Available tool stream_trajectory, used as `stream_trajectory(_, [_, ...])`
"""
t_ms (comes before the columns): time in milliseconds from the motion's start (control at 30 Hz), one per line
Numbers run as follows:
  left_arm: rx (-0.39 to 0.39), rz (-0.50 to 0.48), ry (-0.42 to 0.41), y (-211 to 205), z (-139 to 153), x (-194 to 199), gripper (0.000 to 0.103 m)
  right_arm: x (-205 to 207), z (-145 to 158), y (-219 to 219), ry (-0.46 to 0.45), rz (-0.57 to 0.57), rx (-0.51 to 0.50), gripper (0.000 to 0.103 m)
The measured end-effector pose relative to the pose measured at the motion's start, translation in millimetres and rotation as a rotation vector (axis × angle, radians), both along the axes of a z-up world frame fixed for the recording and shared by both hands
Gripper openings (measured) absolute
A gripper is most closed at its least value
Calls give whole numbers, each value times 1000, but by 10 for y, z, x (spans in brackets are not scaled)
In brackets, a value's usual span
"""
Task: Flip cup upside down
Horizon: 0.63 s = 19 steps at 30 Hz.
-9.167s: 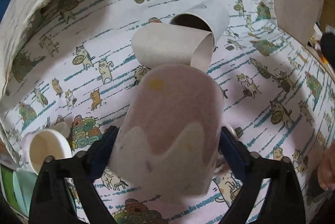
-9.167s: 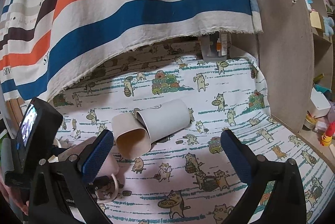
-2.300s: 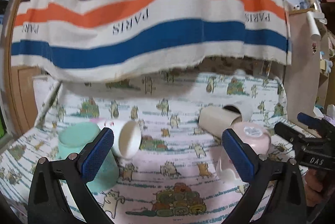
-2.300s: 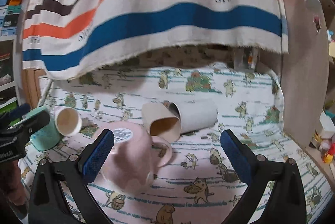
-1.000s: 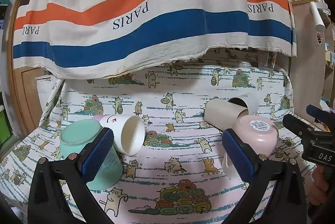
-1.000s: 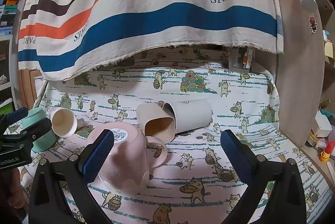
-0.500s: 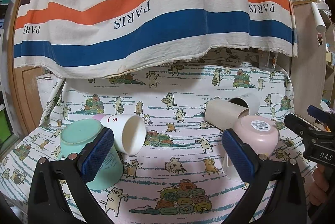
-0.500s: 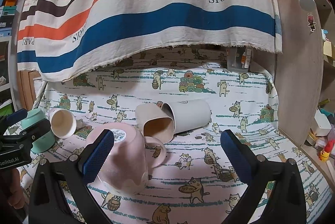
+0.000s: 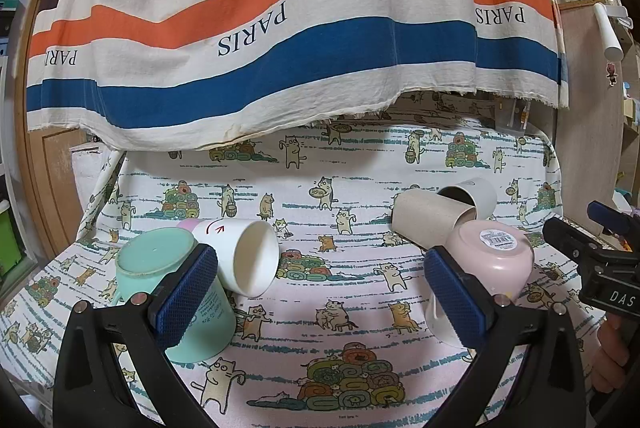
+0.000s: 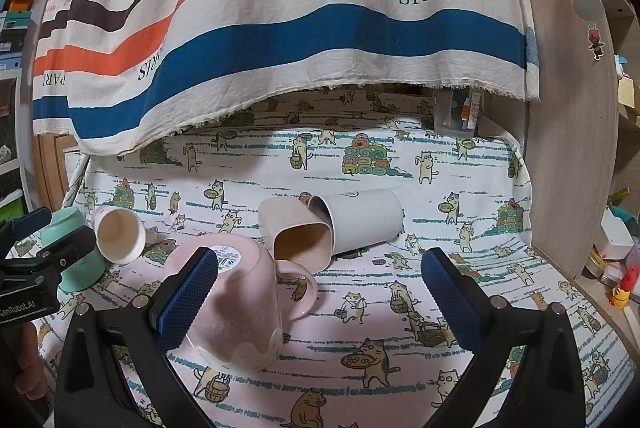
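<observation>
The pink mug (image 10: 236, 292) stands upside down on the cat-print cloth (image 10: 400, 308), its flat base up with a barcode sticker (image 10: 224, 256) on it. It is glossy and rounded, with a wavy cream band near the rim and a loop handle (image 10: 300, 288) sticking out to the side. From the left wrist camera the same pink mug (image 9: 490, 260) sits at the right, base up.

The right gripper (image 10: 316, 304) is spread wide and holds nothing; its blue, dimpled rubber pads (image 10: 186, 296) sit on black plastic fingers, the left pad in front of the mug, though whether it touches I can't tell. The left gripper (image 9: 320, 296) is just as wide open and empty, its pads (image 9: 186, 292) of the same blue mesh texture.

Behind the mug lie two cups on their sides, nested at the mouths: a matte beige one with a squarish opening (image 10: 298, 236) and a smooth white cylinder (image 10: 360, 222). Off to the left a mint green cup (image 9: 172, 292) stands upside down, and a white paper cup (image 9: 240, 256) with a red arrow lies tipped against it, mouth facing out.

A coarse woven striped cloth (image 9: 280, 19), in orange, blue, brown and cream with "PARIS" printed on it, hangs over the back. A plain wooden panel (image 10: 572, 147) closes the right side.
</observation>
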<state>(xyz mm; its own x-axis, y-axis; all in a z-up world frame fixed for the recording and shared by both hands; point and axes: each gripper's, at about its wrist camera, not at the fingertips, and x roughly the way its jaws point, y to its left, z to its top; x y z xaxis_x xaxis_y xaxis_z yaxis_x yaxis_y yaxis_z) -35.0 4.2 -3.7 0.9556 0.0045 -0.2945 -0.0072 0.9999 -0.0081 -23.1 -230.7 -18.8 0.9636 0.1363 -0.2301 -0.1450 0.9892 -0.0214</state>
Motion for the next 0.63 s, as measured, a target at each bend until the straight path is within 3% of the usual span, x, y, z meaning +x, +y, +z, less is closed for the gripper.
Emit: stream_trajectory(633, [0, -1, 0, 1, 0, 1, 103, 15, -15, 3, 5, 2, 1, 102])
